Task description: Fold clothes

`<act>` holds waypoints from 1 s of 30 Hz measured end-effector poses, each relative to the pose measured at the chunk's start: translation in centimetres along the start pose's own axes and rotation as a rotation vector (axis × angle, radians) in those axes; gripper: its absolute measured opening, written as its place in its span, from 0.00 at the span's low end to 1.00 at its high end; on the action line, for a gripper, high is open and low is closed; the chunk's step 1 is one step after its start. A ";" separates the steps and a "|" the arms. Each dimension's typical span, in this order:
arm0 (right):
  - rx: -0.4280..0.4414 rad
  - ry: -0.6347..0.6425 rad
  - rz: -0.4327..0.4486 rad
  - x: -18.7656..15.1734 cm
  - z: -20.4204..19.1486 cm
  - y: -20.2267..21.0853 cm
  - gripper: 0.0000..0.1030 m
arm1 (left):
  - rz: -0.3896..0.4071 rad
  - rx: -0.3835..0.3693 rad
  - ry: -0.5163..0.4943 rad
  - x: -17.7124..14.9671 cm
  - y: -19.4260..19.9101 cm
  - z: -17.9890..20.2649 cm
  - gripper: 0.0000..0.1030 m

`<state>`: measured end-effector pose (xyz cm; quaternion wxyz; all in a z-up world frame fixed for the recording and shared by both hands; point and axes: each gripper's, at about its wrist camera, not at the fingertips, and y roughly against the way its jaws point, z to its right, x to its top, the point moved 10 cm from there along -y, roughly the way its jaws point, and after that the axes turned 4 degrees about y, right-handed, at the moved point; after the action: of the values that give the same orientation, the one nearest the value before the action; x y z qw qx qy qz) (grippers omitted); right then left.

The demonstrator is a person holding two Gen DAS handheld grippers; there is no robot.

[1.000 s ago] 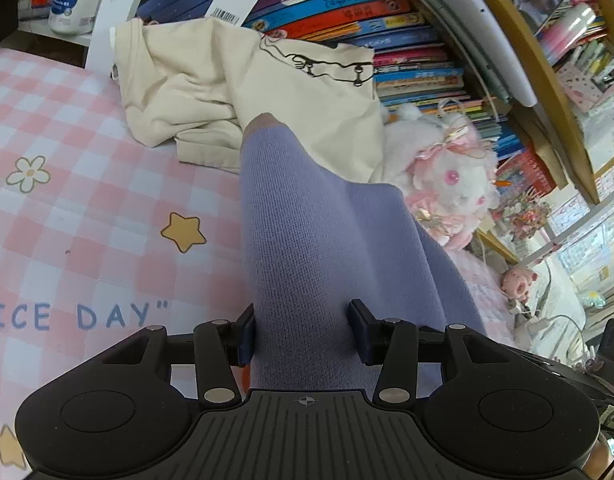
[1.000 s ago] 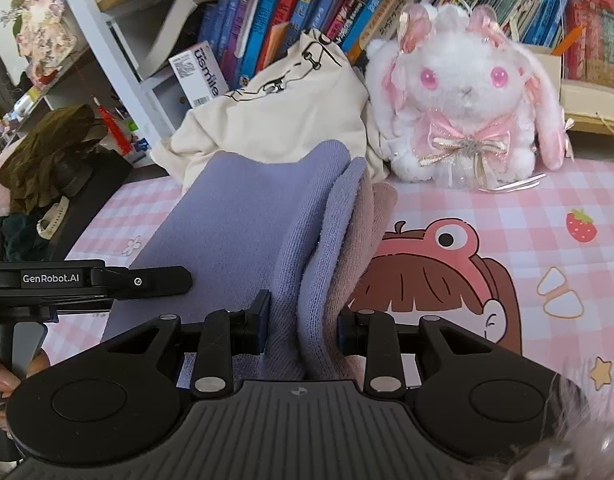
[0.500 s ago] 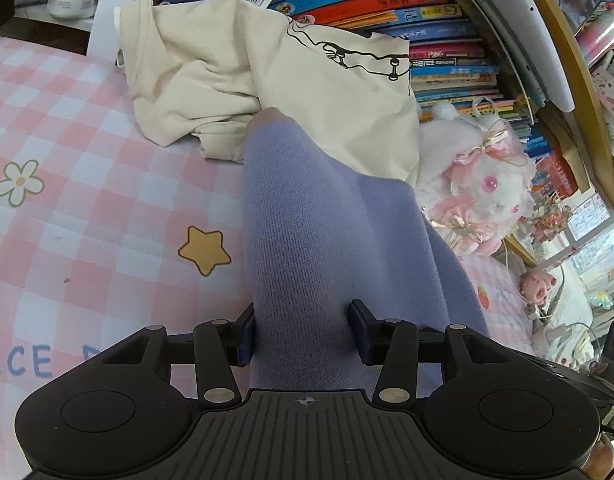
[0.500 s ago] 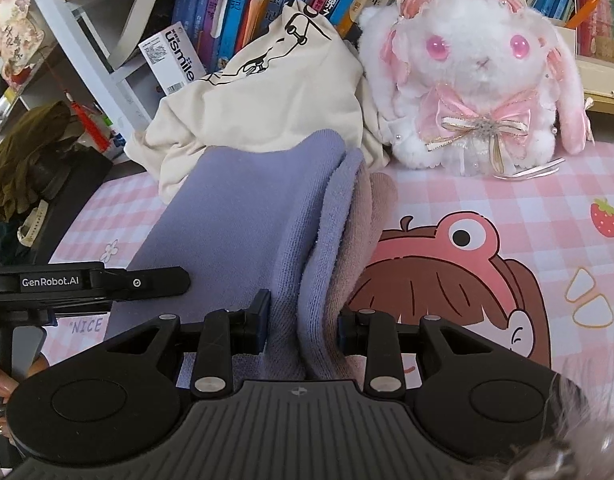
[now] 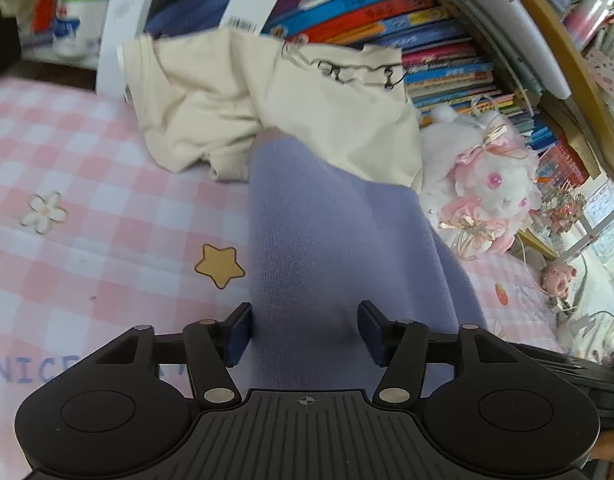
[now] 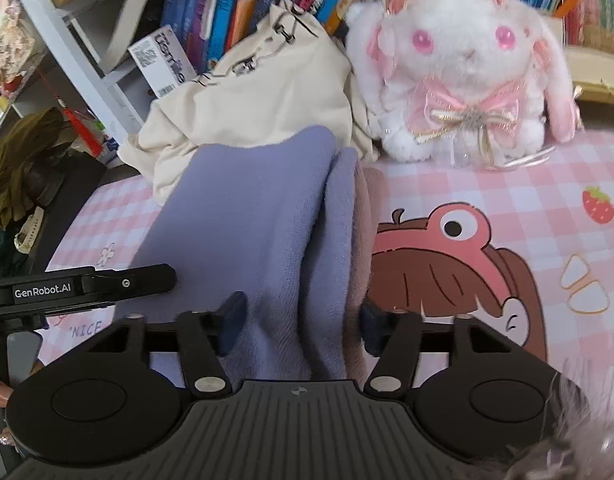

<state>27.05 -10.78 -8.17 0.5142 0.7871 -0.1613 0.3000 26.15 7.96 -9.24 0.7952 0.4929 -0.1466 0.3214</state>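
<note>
A folded lavender knit garment (image 5: pixel 327 240) with a mauve-pink layer (image 6: pixel 365 240) lies on the pink checked cloth (image 5: pixel 87 216). My left gripper (image 5: pixel 305 330) has its jaws spread around the near end of the garment (image 6: pixel 247 216), wider than before and no longer pinching. My right gripper (image 6: pixel 299 320) stands the same way, its jaws parted around the stacked folds. The left gripper's body (image 6: pixel 79 286) shows at the left of the right wrist view.
A crumpled cream t-shirt (image 5: pixel 275 108) lies just beyond the garment, against a bookshelf (image 5: pixel 387 20). A white and pink plush rabbit (image 6: pixel 459 64) sits at the back right. Dark clothes (image 6: pixel 19 160) are heaped at the far left.
Both grippers have pushed the garment toward the cream t-shirt and the shelf, then opened their jaws wider, letting go of the fabric.
</note>
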 end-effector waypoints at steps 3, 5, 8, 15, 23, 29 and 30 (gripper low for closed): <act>-0.005 0.023 0.031 -0.2 -0.3 1.6 0.75 | 0.043 0.035 -0.025 -1.0 1.7 0.7 0.67; -0.022 0.043 0.045 -0.7 -0.3 2.6 0.79 | 0.072 0.058 -0.042 -1.7 2.9 1.2 0.73; -0.045 0.074 0.051 -1.8 -0.4 4.1 0.80 | 0.115 0.092 -0.068 -2.7 4.6 1.9 0.80; -0.116 0.143 0.071 -5.6 0.4 7.7 0.87 | 0.159 0.163 -0.073 -7.1 7.4 3.1 0.85; -0.196 0.157 0.079 -9.5 1.6 11.1 0.93 | 0.198 0.252 -0.095 -11.6 9.4 4.3 0.88; -0.244 0.122 0.108 -11.9 2.3 13.3 0.99 | 0.252 0.333 -0.174 -13.5 10.8 5.7 0.94; -0.253 0.126 0.106 -12.2 2.4 13.4 0.99 | 0.258 0.346 -0.184 -13.8 11.0 5.8 0.94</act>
<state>10.87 -19.26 -7.07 0.6020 0.6859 -0.2065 0.3528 9.13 1.17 -6.51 0.6343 0.6264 -0.2231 0.3944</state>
